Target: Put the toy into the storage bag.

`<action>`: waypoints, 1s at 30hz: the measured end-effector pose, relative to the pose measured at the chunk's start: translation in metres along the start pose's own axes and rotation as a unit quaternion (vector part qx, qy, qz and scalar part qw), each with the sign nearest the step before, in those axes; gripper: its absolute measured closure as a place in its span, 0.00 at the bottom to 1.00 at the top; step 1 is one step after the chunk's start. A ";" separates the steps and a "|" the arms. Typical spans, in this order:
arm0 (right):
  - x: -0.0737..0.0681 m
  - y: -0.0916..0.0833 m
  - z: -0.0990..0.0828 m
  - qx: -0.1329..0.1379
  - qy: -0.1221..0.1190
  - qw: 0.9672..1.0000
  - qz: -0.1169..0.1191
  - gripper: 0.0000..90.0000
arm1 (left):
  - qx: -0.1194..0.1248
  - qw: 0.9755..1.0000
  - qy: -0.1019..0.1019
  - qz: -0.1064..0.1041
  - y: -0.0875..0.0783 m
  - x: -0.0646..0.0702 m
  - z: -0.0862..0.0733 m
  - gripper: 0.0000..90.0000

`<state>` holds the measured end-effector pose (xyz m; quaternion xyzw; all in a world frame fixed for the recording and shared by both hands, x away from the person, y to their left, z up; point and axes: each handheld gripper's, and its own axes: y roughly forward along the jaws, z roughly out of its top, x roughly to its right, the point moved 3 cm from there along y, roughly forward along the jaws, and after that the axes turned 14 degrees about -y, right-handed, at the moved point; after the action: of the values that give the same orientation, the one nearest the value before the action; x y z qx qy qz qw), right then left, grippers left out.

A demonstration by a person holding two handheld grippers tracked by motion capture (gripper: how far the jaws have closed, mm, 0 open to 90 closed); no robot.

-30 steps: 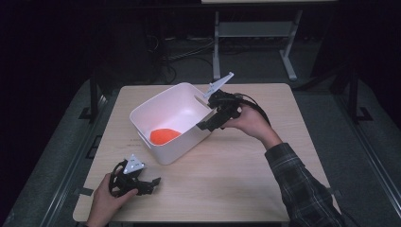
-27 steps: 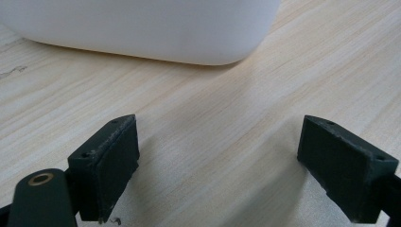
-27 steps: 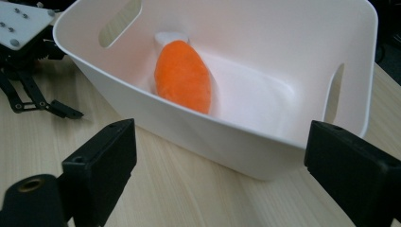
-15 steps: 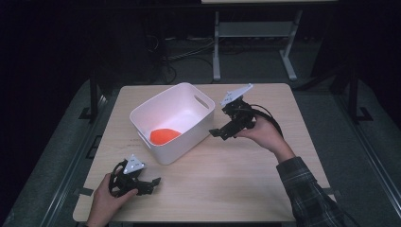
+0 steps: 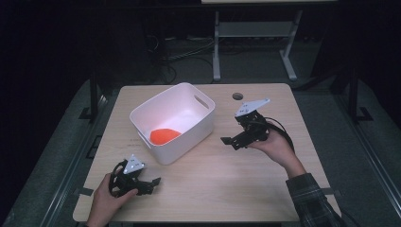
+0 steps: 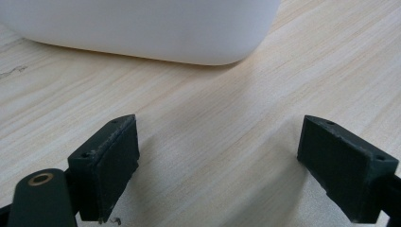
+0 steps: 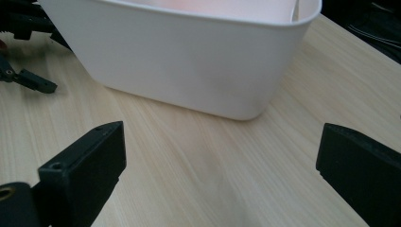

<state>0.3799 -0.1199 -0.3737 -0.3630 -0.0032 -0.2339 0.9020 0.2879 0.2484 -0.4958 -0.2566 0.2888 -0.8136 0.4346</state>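
A white plastic tub [image 5: 189, 141] stands on the wooden table [image 5: 213, 189], left of centre, with an orange object [image 5: 164, 135] lying inside on its floor. My right gripper [image 5: 230, 143] hovers just right of the tub, pointing at its side wall [image 7: 189, 61]. Its jaws have just been opening and now stand wide open [image 7: 220, 175] with nothing between them. My left gripper [image 5: 150, 185] rests on the table near the front left corner. It is also open [image 6: 217, 165] and empty, facing the tub's lower corner [image 6: 142, 28].
A small round hole [image 5: 237, 96] sits in the tabletop behind the right gripper. Bare wood stretches between the grippers and along the front edge. A metal stand [image 5: 255, 33] and cables lie on the dark floor beyond the table.
The right gripper has drawn back from over the tub's rim, moving right and down to the tub's right side. The left hand has stayed still.
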 end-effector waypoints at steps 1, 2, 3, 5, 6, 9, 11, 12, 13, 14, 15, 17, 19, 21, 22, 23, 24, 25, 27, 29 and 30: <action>-0.001 0.000 -0.004 0.000 0.001 1.000 -0.002 0.02 | 0.000 1.000 0.000 0.000 0.000 0.000 0.000 0.14; -0.001 -0.001 -0.007 0.000 0.004 1.000 -0.005 0.02 | 0.000 1.000 0.001 0.000 0.000 0.000 0.000 0.14; -0.002 -0.001 -0.011 0.000 0.006 1.000 -0.007 0.02 | 0.000 1.000 0.000 0.000 0.000 0.000 0.000 0.14; -0.004 -0.001 -0.019 0.002 0.009 1.000 -0.011 0.02 | 0.000 1.000 0.001 0.000 0.000 0.000 0.000 0.14; -0.005 -0.001 -0.023 0.001 0.010 1.000 -0.015 0.02 | 0.000 1.000 0.000 0.000 0.000 0.000 0.000 0.14; -0.008 -0.002 -0.034 0.004 0.015 1.000 -0.020 0.02 | 0.000 1.000 -0.001 0.000 0.000 0.000 0.000 0.14; -0.011 -0.002 -0.042 0.006 0.020 1.000 -0.023 0.02 | 0.000 1.000 0.000 0.000 0.000 0.000 0.000 0.14; -0.012 -0.003 -0.045 0.007 0.025 0.999 -0.025 0.02 | 0.000 1.000 0.000 0.000 0.000 0.000 0.000 0.14; -0.013 -0.003 -0.049 0.008 0.025 0.999 -0.029 0.02 | 0.000 1.000 0.000 0.000 0.000 0.000 0.000 0.14; -0.014 -0.003 -0.053 0.008 0.032 0.999 -0.032 0.02 | 0.000 1.000 0.000 0.000 0.000 0.000 0.000 0.14; -0.015 -0.003 -0.057 0.010 0.034 0.999 -0.033 0.02 | 0.000 1.000 0.001 0.000 0.000 0.000 0.000 0.14; -0.018 -0.003 -0.064 0.013 0.040 0.998 -0.036 0.02 | 0.000 1.000 0.001 0.000 0.000 0.000 0.000 0.14; -0.020 -0.002 -0.072 0.009 0.046 0.998 -0.035 0.02 | 0.000 1.000 0.000 0.000 0.000 0.000 0.000 0.14; -0.023 -0.002 -0.079 0.006 0.050 0.998 -0.038 0.02 | 0.000 1.000 0.000 0.000 0.000 0.000 0.000 0.14; -0.024 -0.002 -0.082 0.005 0.051 0.998 -0.038 0.02 | 0.000 1.000 0.000 0.000 0.000 0.000 0.000 0.14; -0.026 -0.002 -0.085 0.004 0.051 0.998 -0.039 0.02 | 0.001 1.000 0.000 0.000 0.000 0.000 0.000 0.14; -0.027 -0.002 -0.088 0.003 0.055 0.998 -0.041 0.02 | 0.001 1.000 0.000 -0.001 0.000 0.000 0.000 0.14; -0.029 -0.002 -0.091 0.002 0.056 0.998 -0.041 0.02 | 0.000 1.000 0.001 0.000 0.000 0.000 0.000 0.14; -0.032 -0.003 -0.097 -0.001 0.058 0.997 -0.044 0.02 | 0.000 1.000 0.002 0.000 0.000 0.000 0.000 0.14; -0.034 -0.004 -0.104 -0.003 0.061 0.997 -0.048 0.02 | 0.001 1.000 0.000 0.000 0.000 0.000 0.000 0.14; -0.035 -0.004 -0.107 -0.002 0.065 0.997 -0.052 0.02 | 0.001 1.000 0.000 0.000 0.000 0.000 0.000 0.14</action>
<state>0.3294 -0.1780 -0.4558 -0.3479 0.0367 -0.3032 0.8864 0.2879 0.2483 -0.4960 -0.2563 0.2876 -0.8140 0.4347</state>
